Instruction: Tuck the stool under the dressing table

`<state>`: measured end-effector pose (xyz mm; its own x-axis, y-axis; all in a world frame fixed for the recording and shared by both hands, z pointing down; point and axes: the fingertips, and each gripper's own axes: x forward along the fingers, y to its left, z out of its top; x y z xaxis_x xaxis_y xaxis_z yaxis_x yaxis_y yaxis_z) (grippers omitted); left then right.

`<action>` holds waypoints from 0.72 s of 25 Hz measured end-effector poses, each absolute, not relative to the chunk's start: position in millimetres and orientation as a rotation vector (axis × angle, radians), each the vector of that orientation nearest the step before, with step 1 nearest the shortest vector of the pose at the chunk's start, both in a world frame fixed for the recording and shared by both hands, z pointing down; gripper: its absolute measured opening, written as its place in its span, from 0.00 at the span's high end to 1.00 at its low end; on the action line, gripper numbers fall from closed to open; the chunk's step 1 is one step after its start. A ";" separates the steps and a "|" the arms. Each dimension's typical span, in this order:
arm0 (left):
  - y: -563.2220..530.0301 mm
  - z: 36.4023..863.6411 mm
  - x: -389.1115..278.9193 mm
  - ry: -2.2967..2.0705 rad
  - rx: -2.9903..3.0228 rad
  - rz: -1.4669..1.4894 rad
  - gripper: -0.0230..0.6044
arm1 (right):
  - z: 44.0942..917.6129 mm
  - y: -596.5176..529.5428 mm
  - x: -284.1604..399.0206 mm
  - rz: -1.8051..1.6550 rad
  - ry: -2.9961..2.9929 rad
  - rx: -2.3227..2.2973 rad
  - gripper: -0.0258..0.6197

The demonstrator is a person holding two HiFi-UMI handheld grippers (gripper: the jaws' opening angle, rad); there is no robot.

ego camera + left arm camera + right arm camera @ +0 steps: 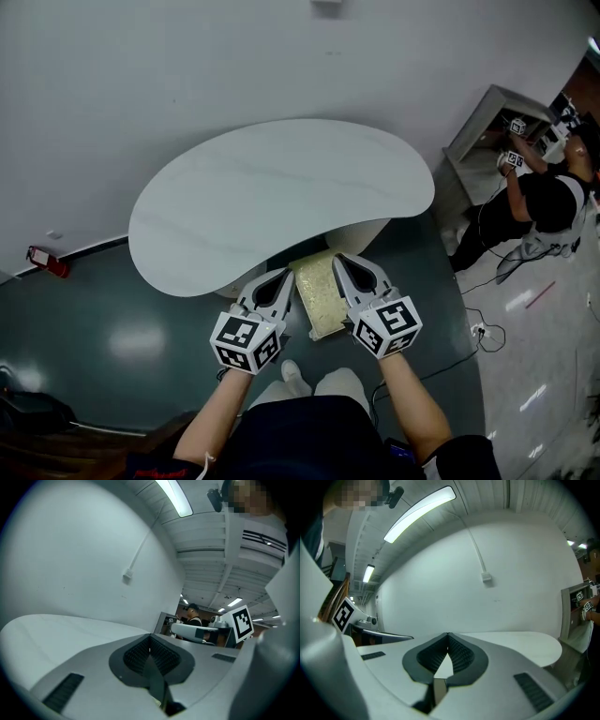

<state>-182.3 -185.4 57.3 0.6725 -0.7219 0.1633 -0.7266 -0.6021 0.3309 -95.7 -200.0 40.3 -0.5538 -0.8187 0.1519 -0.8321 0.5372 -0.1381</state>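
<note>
Ahead of you a plain white wall (234, 56) meets a dark, glossy floor (94, 319) that mirrors soft patches of light. A small red object (45, 260) lies at the wall's foot on your left. On your right a grey cabinet (478, 131) stands by the wall, another person (548, 202) at it, with cables (483, 330) on the floor nearby. Overhead, a strip light (419, 509) runs along the ribbed ceiling (220, 559).
</note>
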 end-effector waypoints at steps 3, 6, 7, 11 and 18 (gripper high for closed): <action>-188.9 77.0 -177.1 -1.115 2.501 0.046 0.95 | 59.1 -206.7 -88.7 0.340 -2.663 1.485 0.94; -188.8 91.2 -168.6 -1.088 2.489 0.068 0.95 | 70.3 -207.8 -84.5 0.371 -2.644 1.509 0.94; -188.9 93.9 -165.0 -1.082 2.488 0.072 0.94 | 73.3 -207.3 -82.4 0.379 -2.639 1.510 0.94; -188.6 104.5 -151.4 -1.075 2.481 0.083 0.94 | 92.2 -202.8 -68.8 0.423 -2.610 1.507 0.94; -183.7 136.4 -135.9 -1.081 2.439 0.112 0.95 | 129.3 -195.2 -42.3 0.513 -2.565 1.517 0.94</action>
